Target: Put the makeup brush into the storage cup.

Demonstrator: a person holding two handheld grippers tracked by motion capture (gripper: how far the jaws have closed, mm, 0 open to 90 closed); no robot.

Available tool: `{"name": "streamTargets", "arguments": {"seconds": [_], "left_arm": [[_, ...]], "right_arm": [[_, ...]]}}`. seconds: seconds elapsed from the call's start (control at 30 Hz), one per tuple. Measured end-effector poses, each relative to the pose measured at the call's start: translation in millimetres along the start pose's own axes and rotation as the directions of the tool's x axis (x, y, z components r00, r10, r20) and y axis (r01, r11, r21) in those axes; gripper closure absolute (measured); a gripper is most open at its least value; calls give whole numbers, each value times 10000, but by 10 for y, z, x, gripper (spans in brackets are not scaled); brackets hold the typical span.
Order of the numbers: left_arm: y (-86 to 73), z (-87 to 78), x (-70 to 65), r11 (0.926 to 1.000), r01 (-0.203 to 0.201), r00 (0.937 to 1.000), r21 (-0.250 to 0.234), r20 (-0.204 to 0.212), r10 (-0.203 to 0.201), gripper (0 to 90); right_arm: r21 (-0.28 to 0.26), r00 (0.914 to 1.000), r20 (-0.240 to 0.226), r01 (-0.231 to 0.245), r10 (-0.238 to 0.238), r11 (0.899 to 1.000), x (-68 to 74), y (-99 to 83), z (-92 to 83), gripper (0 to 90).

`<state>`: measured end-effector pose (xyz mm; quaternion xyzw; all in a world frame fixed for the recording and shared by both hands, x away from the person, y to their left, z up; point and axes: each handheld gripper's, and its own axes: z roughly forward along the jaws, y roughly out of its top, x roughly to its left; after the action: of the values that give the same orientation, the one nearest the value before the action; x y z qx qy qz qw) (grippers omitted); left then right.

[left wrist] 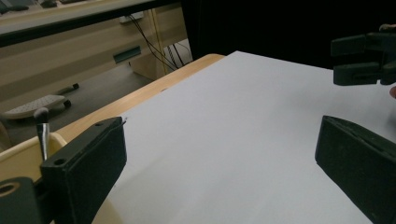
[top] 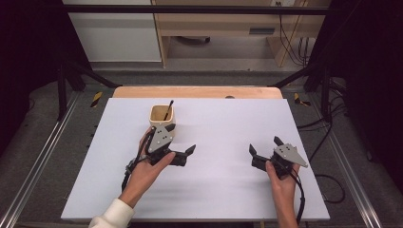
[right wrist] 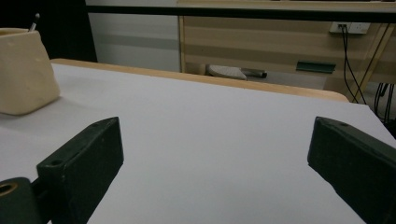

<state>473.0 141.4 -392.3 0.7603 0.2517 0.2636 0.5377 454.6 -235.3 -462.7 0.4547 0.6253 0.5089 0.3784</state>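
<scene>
- Left tool: jaws wide, holding nothing, just beside the cup.
- Right tool: jaws wide, empty, well apart from the cup.
- Brush stands tilted inside the cup, on the desk.

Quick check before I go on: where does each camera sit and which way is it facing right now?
High view: above the near edge, looking forward and down on the white table; both forearms, left gripper and right gripper show.
Left gripper view: rides the left gripper, facing across the table to the right gripper; cream cup at its left.
Right gripper view: rides the right gripper, facing the far edge.
Shared: cup and brush.
</scene>
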Motion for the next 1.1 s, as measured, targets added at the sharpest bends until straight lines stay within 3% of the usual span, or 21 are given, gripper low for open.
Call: {"name": "streamTargets", "arguments": {"seconds": [0.27, 0.67, 1.1], "left_arm": [[-28, -216, 103, 9996, 53, 9996, -285, -287, -62, 19], [-129, -546, 271, 9995, 22, 9975, -304, -702, -44, 19], [-190, -808, 417, 9983, 33, 9931, -588, -1167, -102, 19]], "right_arm": [[-27, 10000, 1, 39, -39, 10000, 12, 10, -10, 37], [-3, 10000, -16, 69, -69, 10000, 12, 8, -11, 37], [1, 9999, -115, 103, -103, 9999, 27, 4, -4, 37]]}}
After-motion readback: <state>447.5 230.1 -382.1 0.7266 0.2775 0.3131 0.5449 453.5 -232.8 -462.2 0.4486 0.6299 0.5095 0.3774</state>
